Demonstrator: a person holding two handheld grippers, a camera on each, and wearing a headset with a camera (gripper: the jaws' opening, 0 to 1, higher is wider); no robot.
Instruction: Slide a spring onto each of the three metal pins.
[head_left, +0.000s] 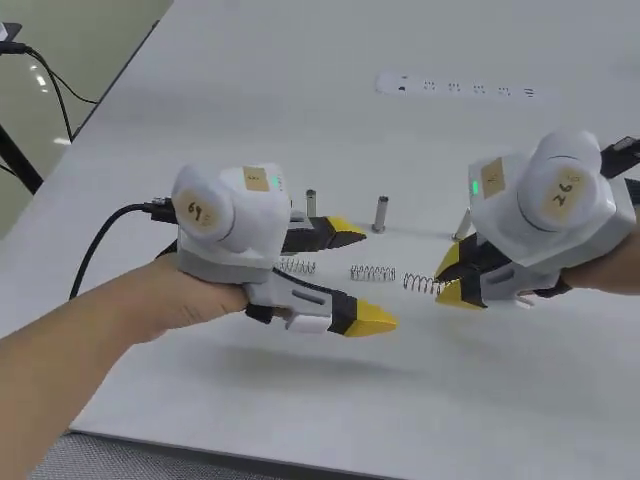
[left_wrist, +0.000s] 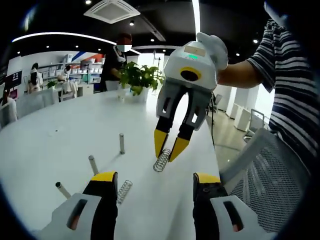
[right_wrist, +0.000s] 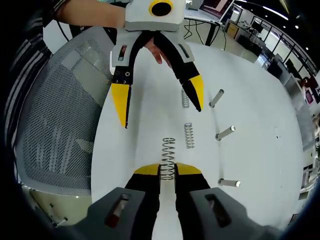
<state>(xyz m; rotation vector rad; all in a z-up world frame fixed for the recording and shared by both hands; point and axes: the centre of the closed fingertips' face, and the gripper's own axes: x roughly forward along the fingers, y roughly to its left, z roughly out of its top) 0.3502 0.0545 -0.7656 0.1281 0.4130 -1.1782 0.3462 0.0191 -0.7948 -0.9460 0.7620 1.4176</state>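
- Three thin silver wire springs sit in a row near the middle of the flat white table.
- The first spring is at the right end of the row. It is pinched at one end by the right gripper.
- The second spring lies flat in the middle of the row.
- The third spring lies flat at the left end, close to the left gripper.
- Three short grey metal pins stand up just behind the springs, each one bare: the left pin, the middle pin and the right pin.
- The right gripper is white with black jaws and yellow tips. Its jaws are squeezed together on the first spring.
- The left gripper looks the same, but its jaws are spread wide apart with nothing between them. A hand holds it, and a black cable trails from its back.
- The two grippers point at each other.
- A long white power strip lies far back on the table.
- A grey mesh chair stands beside the table.
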